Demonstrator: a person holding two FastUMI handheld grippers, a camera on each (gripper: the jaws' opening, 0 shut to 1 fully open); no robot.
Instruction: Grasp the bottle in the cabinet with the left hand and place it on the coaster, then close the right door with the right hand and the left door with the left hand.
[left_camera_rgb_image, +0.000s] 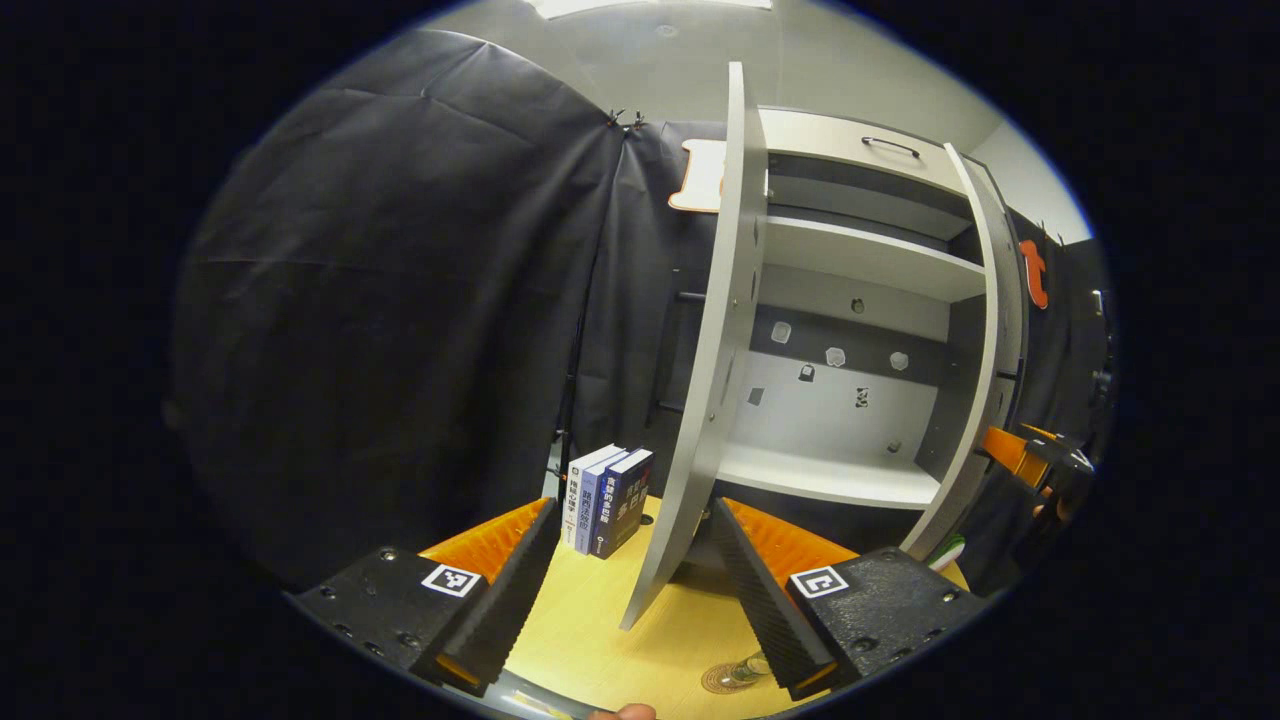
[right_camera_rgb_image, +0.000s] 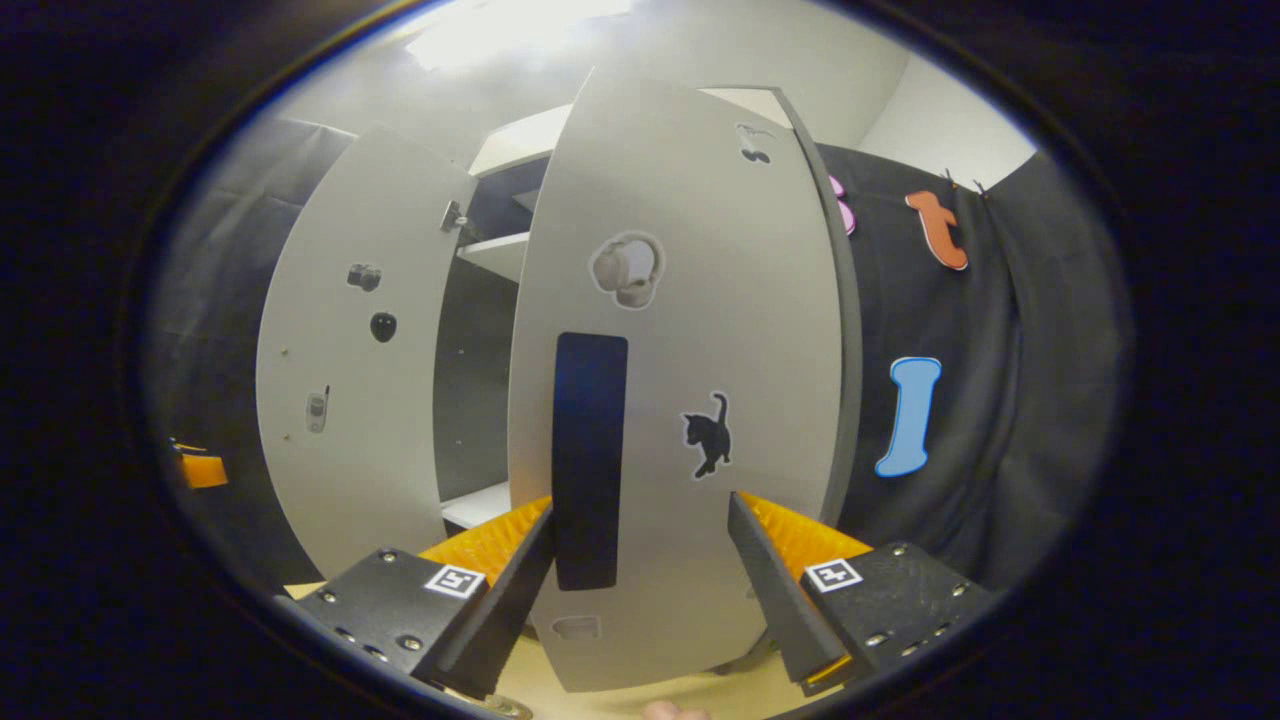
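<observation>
In the left gripper view, three books stand upright on the counter against the black wall, their spines printed with writing too small to read. Each finger of the left claw carries a square black-and-white marker on top. This claw is level and spread wide, holding nothing, its fingers either side of the lower edge of the left door, which stands edge-on and open, without touching it. Beyond it the cabinet shows bare shelves and small stickers on its back panel. The right door is also ajar on the far side. At the near edge of the counter, just under the right finger, the bottle stands on the round coaster, part hidden by that finger. The right claw shows far off beside the right door; I cannot tell its spread from here.

In the right gripper view, the right claw is wide open, gripping nothing, pointed straight at the outer face of the right door, close to it; contact is not clear. The door bears a dark upright handle panel, a black cat sticker and a headphone sticker. The left door stands open, with small stickers on it. No readable writing here.
</observation>
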